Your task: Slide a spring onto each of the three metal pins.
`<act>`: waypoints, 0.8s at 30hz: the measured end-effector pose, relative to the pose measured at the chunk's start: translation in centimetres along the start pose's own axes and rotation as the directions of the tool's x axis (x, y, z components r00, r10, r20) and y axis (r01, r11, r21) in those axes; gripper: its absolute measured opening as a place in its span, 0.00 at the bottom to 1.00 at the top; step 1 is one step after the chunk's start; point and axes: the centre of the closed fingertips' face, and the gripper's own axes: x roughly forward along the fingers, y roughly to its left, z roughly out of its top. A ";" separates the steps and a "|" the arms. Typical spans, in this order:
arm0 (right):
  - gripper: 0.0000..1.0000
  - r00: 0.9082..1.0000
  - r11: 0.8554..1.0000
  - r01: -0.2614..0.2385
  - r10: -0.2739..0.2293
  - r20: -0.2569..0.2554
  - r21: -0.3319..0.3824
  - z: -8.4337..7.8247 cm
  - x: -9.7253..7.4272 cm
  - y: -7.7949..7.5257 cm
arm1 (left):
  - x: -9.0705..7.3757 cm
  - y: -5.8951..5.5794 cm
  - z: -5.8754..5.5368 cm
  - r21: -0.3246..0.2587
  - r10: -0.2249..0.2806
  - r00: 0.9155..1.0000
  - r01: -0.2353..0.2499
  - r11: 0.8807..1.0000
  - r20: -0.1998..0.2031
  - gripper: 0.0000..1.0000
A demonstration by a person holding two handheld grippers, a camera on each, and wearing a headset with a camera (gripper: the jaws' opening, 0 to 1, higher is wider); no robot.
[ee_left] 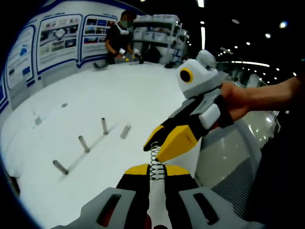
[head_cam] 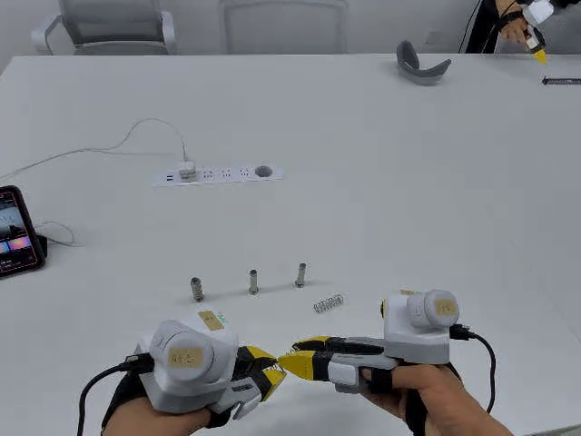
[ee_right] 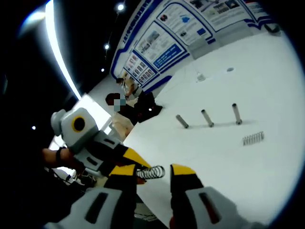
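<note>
Evidently a mid-air handover: the left hand-held gripper is clamped on a spring, and the right hand-held gripper straddles its free end, jaws apart. A second spring lies on the worktop just right of the three pins, lower centre. Next, probably, the right closes and lines the spring up over a pin.

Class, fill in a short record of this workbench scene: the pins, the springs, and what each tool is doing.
Pins: three metal pins upright in a row on the white table
Progress: leftmost pin looks thicker, maybe already carrying a spring
Loose spring: loose spring lying near the row's right end
Held spring: held spring clamped in the left tool
Right tool: right tool open, jaws either side of that spring's free end
</note>
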 end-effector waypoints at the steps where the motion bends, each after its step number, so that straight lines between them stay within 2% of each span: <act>1: 0.27 1.000 1.000 -0.007 0.007 0.002 0.012 0.0 0.0 0.0 | 0.1 -0.1 0.1 0.002 -0.004 1.000 0.004 1.000 0.003 0.10; 8: 0.18 0.999 0.996 -0.030 0.027 0.025 0.084 0.2 -0.3 0.1 | 0.1 -0.4 0.6 0.028 -0.019 1.000 0.018 0.999 0.005 0.10; 11: 0.16 0.998 0.995 -0.042 0.039 0.039 0.089 0.4 -0.5 0.2 | 0.2 -0.4 0.6 0.037 -0.022 1.000 0.022 0.999 0.003 0.10; 20: 0.12 0.997 0.995 -0.066 0.063 0.038 0.077 0.8 -0.7 0.9 | 0.3 -0.2 0.6 0.061 -0.035 0.999 0.035 0.998 -0.007 0.10; 24: 0.12 0.998 0.998 -0.057 0.056 0.015 0.032 1.1 -0.8 1.1 | 0.5 -0.3 0.8 0.063 -0.047 0.999 0.047 0.997 -0.002 0.10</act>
